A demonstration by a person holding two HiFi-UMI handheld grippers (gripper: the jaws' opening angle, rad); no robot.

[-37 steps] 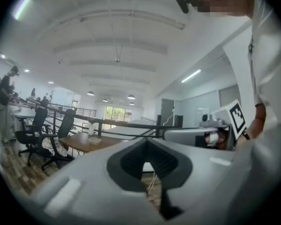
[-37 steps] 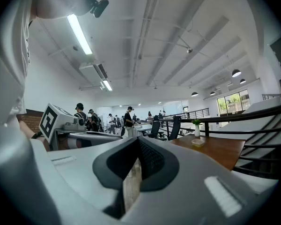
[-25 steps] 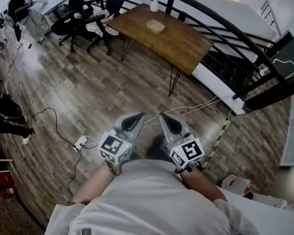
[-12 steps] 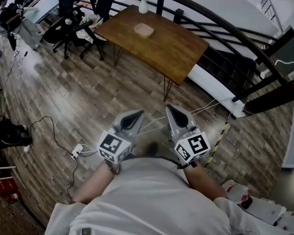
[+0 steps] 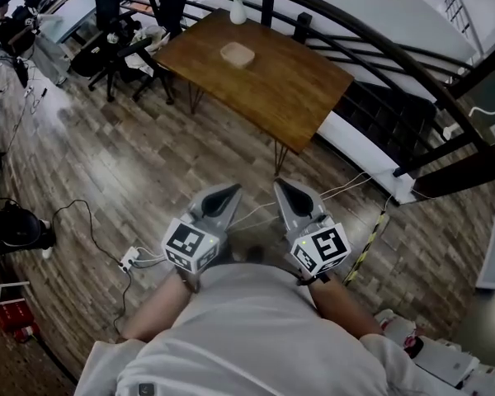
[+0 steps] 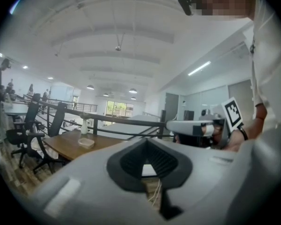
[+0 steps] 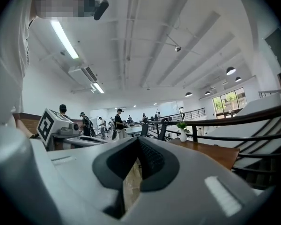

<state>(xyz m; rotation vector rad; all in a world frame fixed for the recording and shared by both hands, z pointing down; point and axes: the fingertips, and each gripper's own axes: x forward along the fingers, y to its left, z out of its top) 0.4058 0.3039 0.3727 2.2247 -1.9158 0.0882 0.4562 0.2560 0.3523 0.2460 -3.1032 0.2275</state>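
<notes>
Left gripper [image 5: 228, 193]: held low before the person's chest, over the wooden floor [image 5: 132, 155]; jaws pressed together at the tips, nothing between them; marker cube [image 5: 188, 246] at its rear, next to the wrist.
Right gripper [image 5: 283, 190]: just beside the left one, apart from it, pointing the same way; jaws likewise closed at the tips, nothing pinched; marker cube [image 5: 322, 250] at its rear.
White cable [image 5: 340, 185]: on the floor beneath and ahead of the two grippers, running off to the right; not touched by either.
Power strip [image 5: 130, 259]: on the floor, left of the left gripper.
Wooden table [image 5: 289, 73]: well ahead of both grippers, on thin legs; bearing a small pale tray [image 5: 237, 54] and, at the far edge, a white vase [image 5: 237, 8] with a green plant.
Dark railing [image 5: 379, 44]: behind and to the right of the table.
Office chairs [image 5: 107, 35]: left of the table.
Yellow-and-black strip [image 5: 370, 233]: on the floor, right of the right gripper.
</notes>
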